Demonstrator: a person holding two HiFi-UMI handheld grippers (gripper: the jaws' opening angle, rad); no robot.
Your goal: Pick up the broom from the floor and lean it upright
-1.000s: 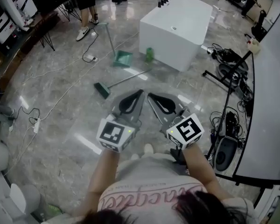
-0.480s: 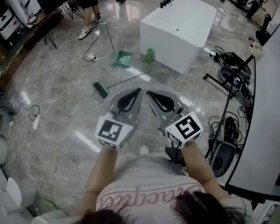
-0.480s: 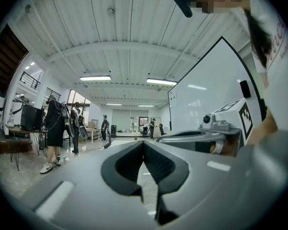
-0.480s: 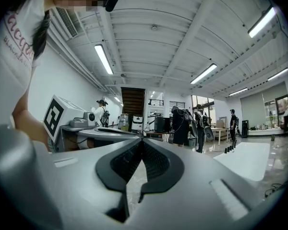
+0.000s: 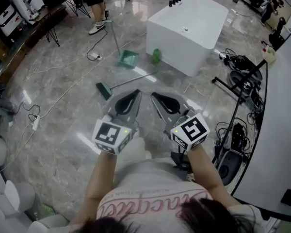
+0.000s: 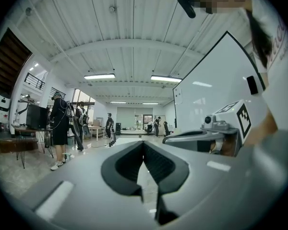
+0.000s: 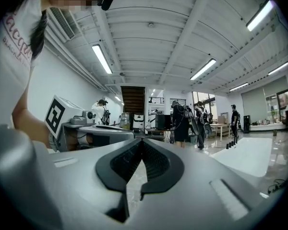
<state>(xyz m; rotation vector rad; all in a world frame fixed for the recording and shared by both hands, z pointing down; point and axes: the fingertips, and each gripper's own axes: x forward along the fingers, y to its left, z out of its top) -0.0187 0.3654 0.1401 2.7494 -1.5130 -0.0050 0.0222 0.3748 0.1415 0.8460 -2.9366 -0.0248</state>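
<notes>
Broom (image 5: 131, 80): flat on grey floor (image 5: 63, 110), not held; green head at left, handle slanting right twd white tub (image 5: 186, 28). Near: L gripper (image 5: 136, 93), jaws pressed together, nothing between; R gripper (image 5: 154, 95) beside it, jaws likewise together, empty. Just past tips: broom. Farther: green dustpan (image 5: 128, 58) w/ long handle, green bottle (image 5: 156, 56) by tub.

The left gripper (image 5: 137, 92) and right gripper (image 5: 154, 95) are pointing level, side by side, tips nearly converging. Each gripper's jaws are meeting, gripping nothing. Both forearms (image 5: 101, 176) are extending forward.
</notes>
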